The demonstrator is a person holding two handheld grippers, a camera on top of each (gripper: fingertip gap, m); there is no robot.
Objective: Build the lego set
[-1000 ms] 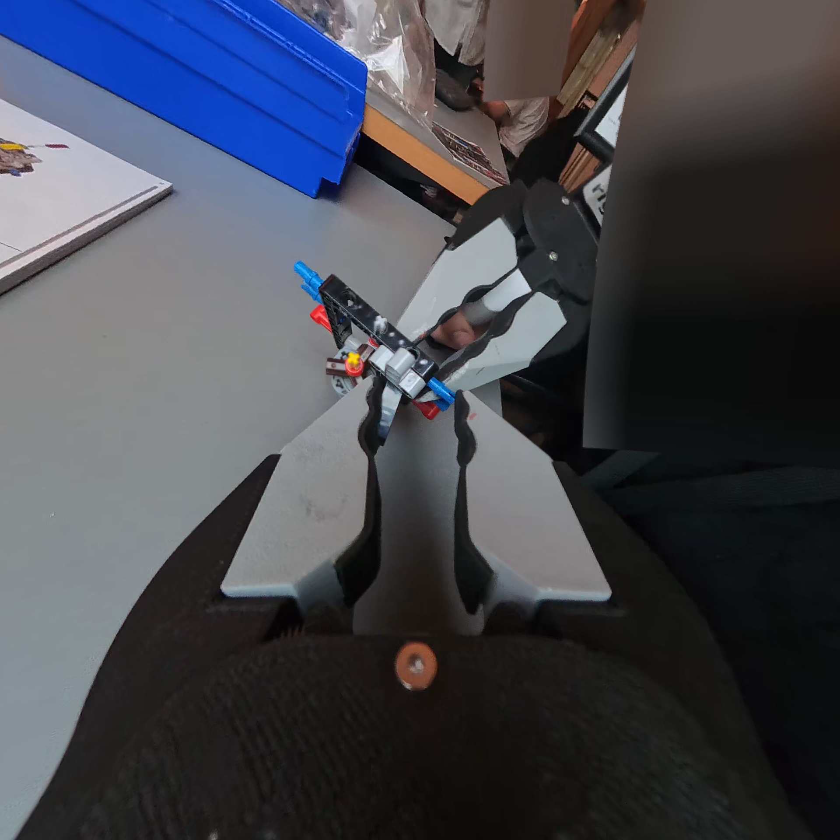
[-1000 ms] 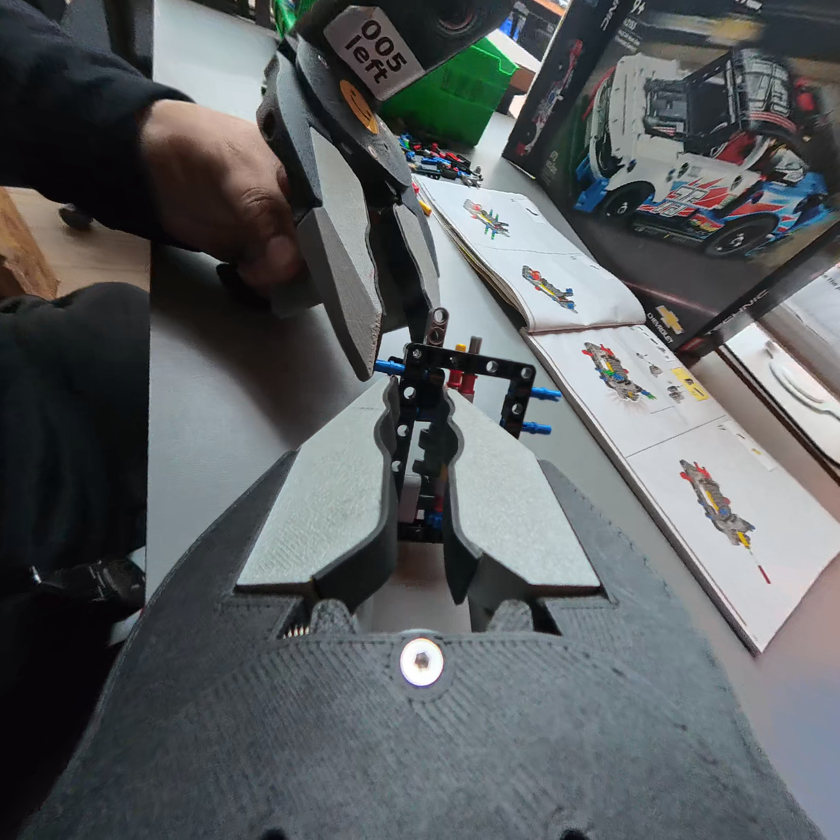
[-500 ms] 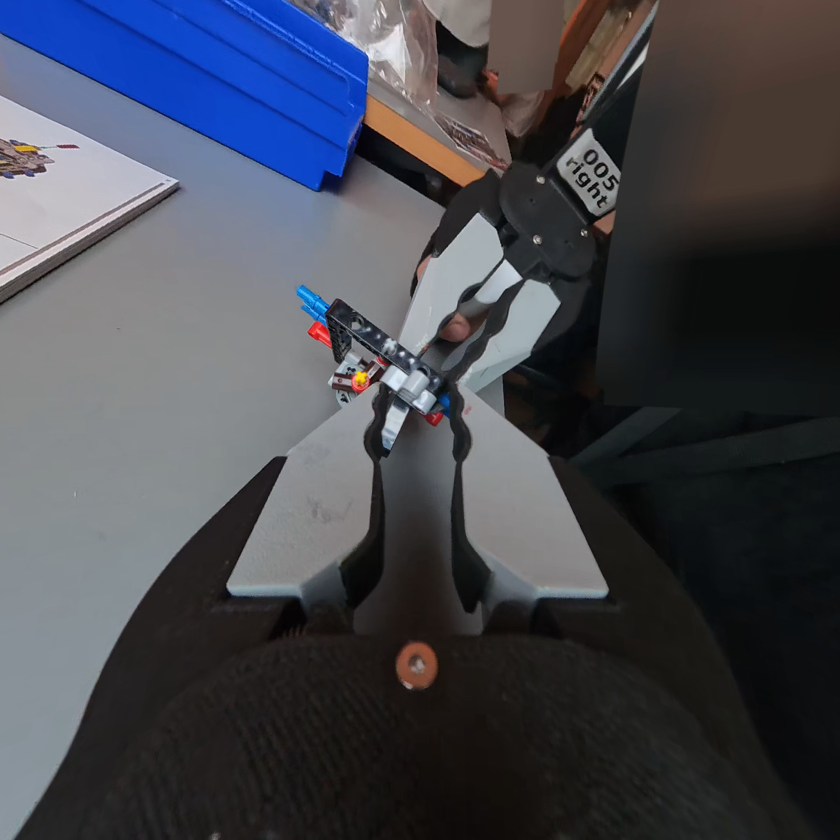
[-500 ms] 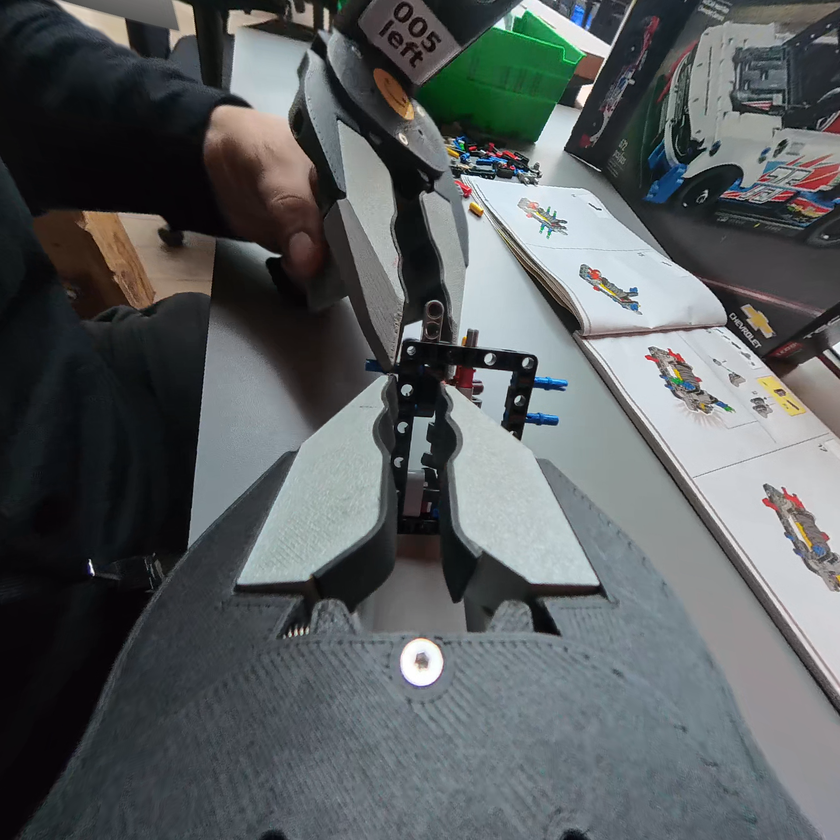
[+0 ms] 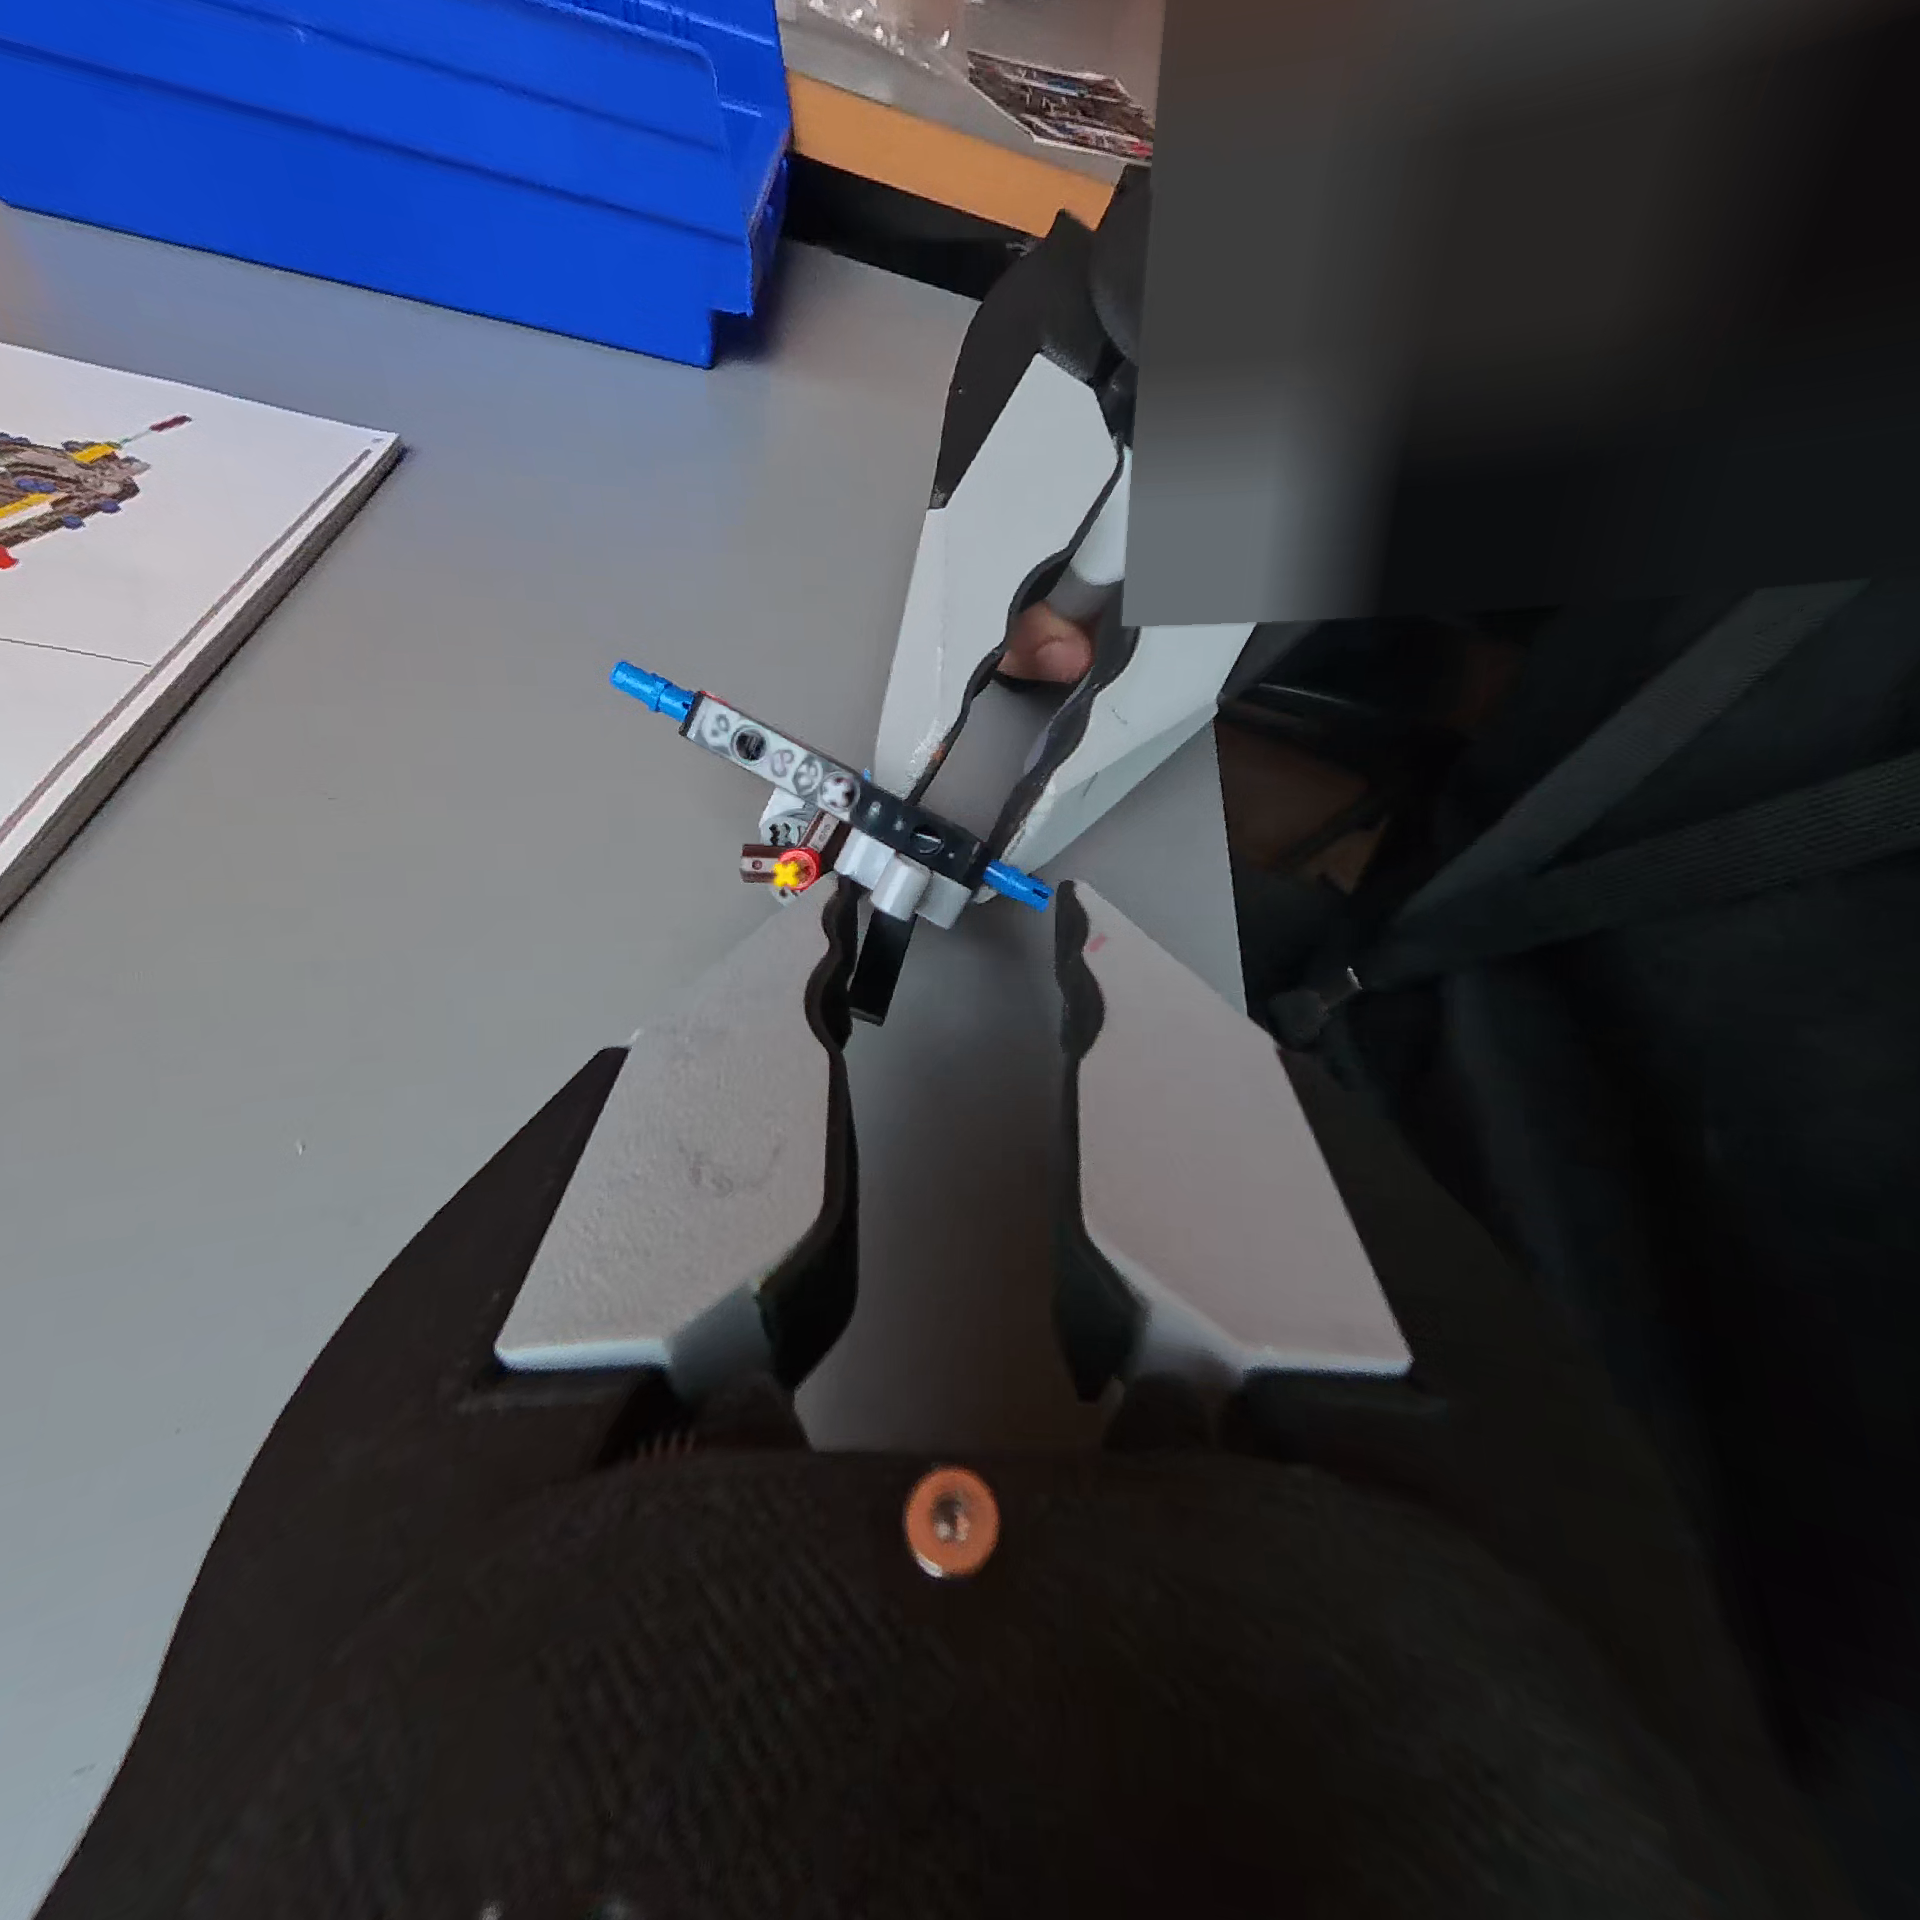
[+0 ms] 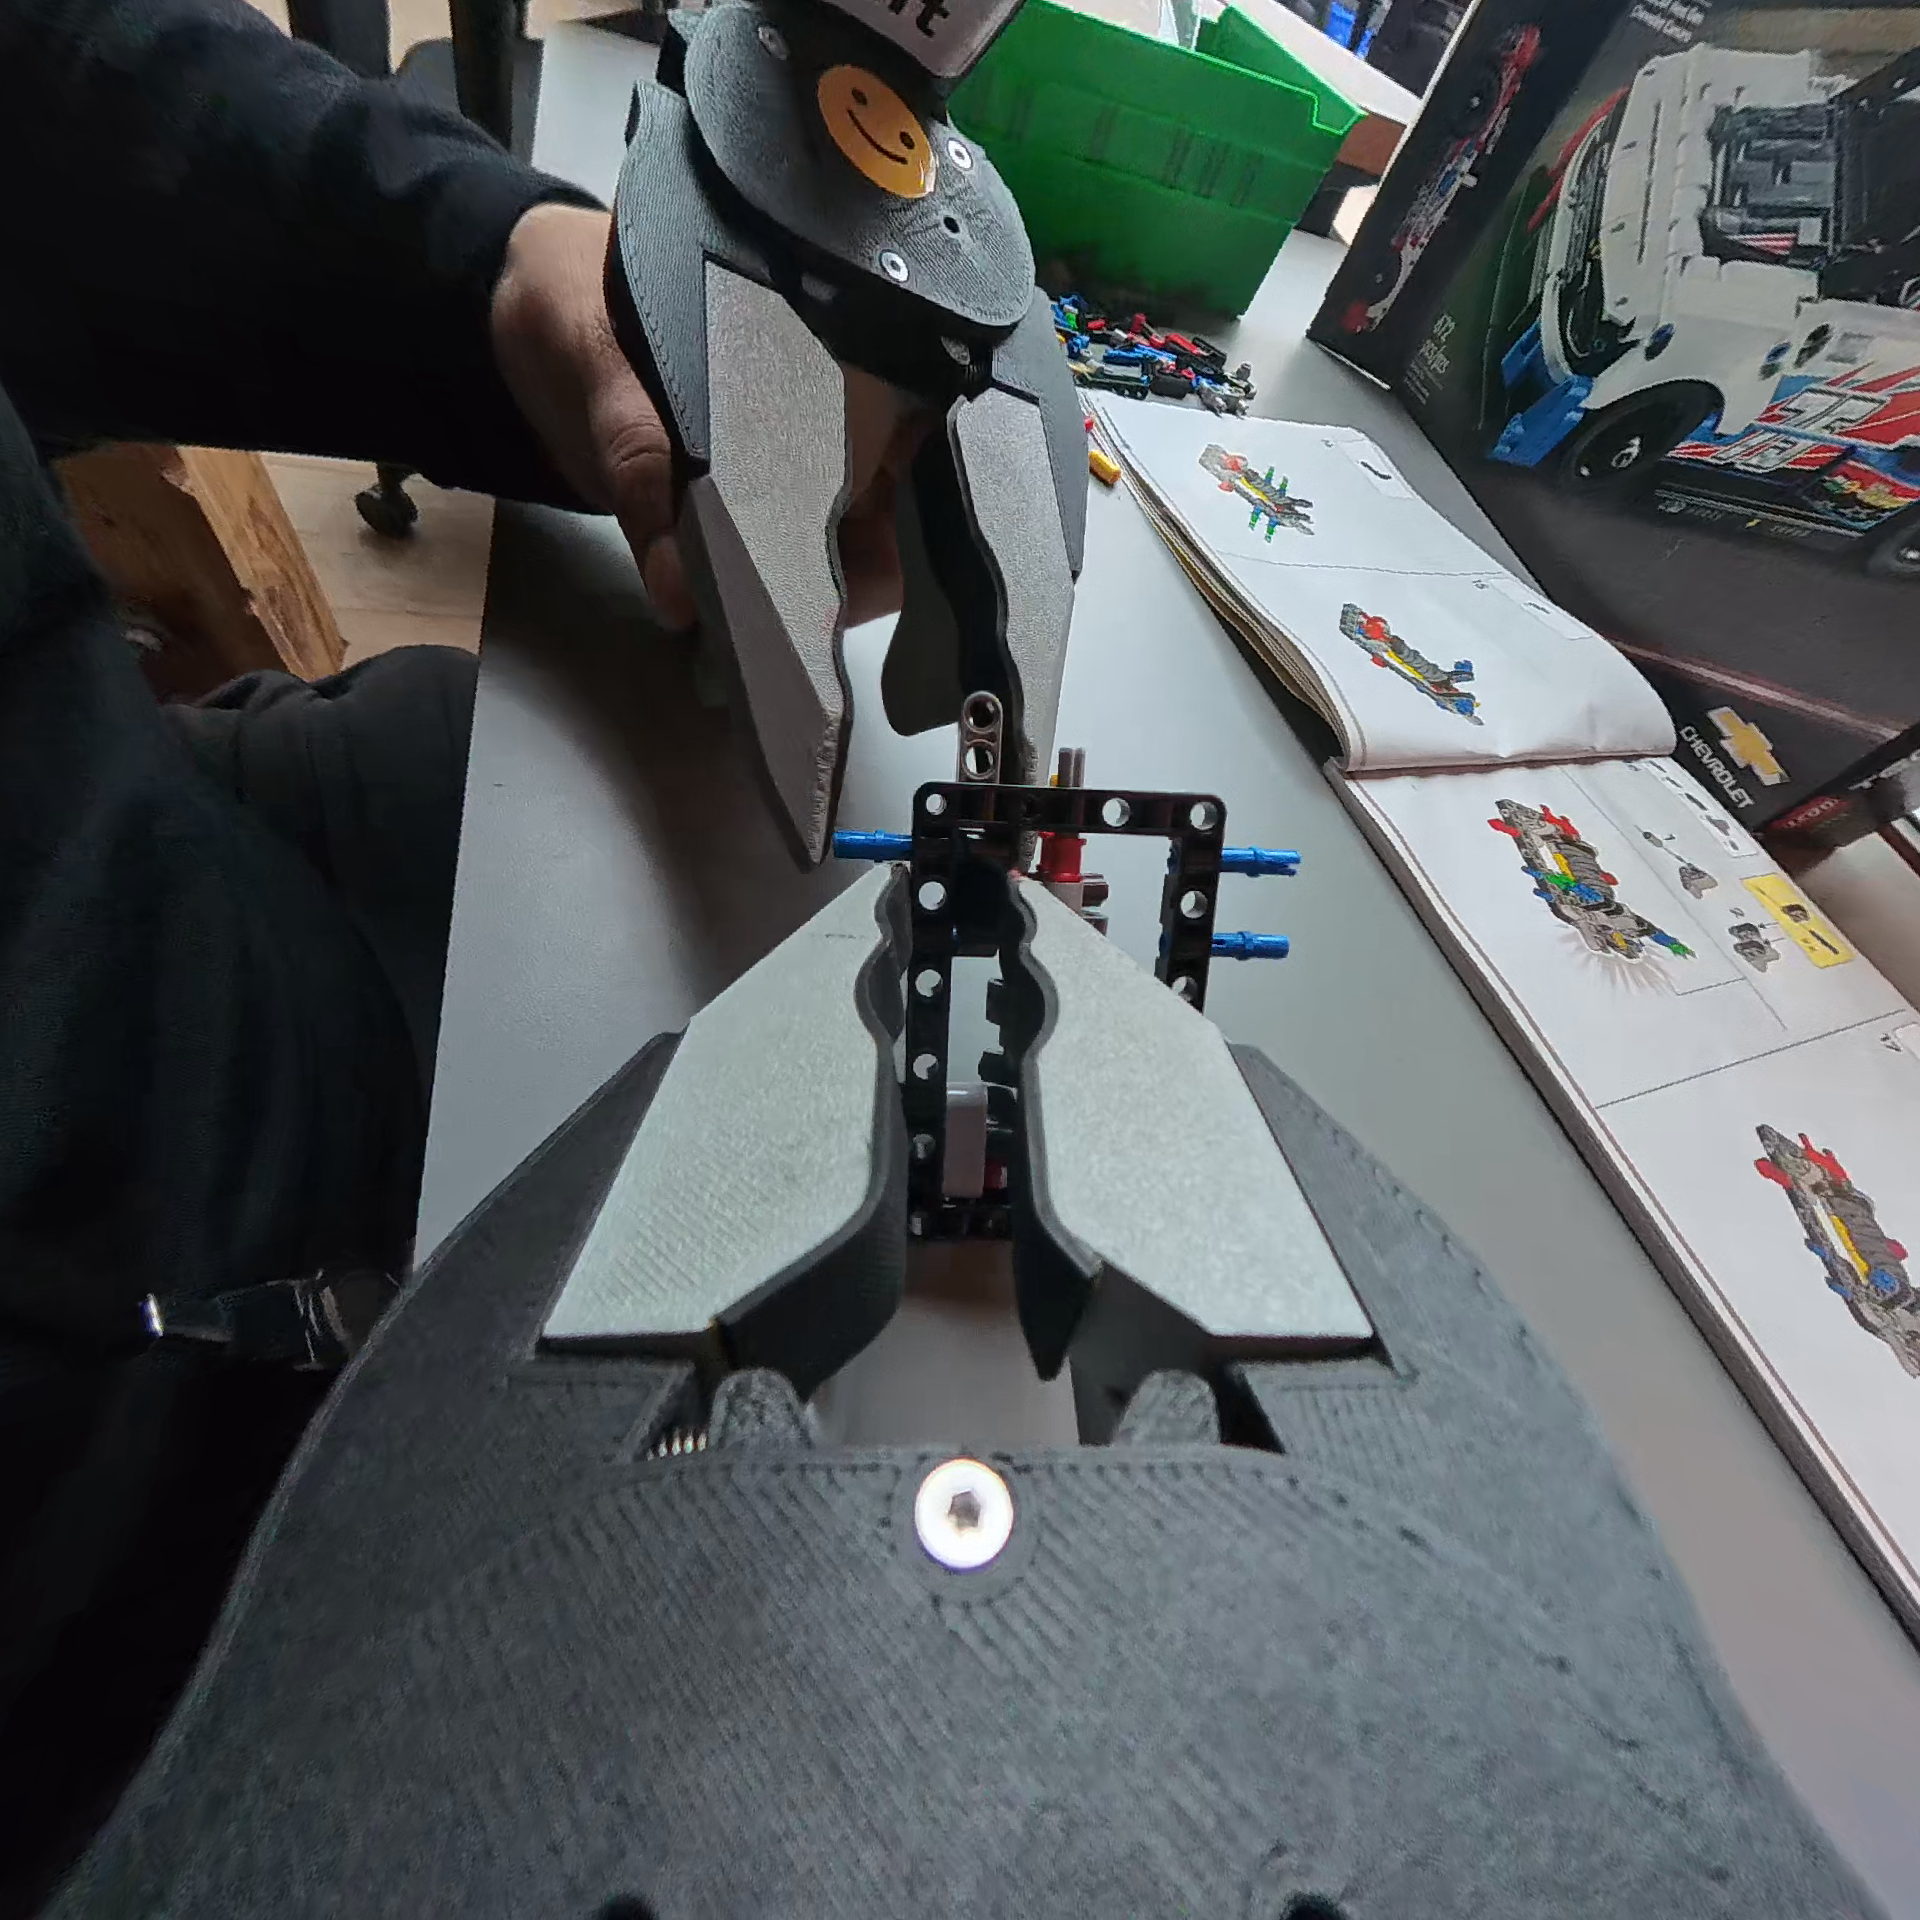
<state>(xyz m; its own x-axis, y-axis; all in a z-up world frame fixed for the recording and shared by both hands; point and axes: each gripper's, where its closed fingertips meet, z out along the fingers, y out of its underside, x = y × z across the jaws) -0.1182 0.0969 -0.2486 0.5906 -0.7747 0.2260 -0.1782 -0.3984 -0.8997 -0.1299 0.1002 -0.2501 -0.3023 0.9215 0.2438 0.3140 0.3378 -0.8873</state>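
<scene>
A black lego frame [image 6: 1070,812] with blue pins, red parts and a small grey beam [image 6: 982,732] standing up from its top is held above the grey table. My right gripper [image 6: 956,894] is shut on the frame's left side beam. In the left wrist view the same assembly [image 5: 800,769] sits just past my left gripper [image 5: 951,914], with my right gripper [image 5: 971,821] reaching in from the upper right. My left gripper is open; a thin dark beam [image 5: 883,956] lies against its left finger. In the right wrist view my left gripper [image 6: 920,774] hangs over the frame's top.
A blue bin [image 5: 416,156] stands at the back and an instruction booklet [image 5: 156,582] lies left. Open booklets [image 6: 1403,623], the lego box [image 6: 1662,312], a green bin [image 6: 1143,156] and loose parts [image 6: 1143,353] lie beyond. A hand [image 6: 582,384] holds the left gripper.
My left gripper's jaws have spread a little and it has tipped more upright over the frame. The assembly has turned in the left wrist view. My right gripper keeps its hold.
</scene>
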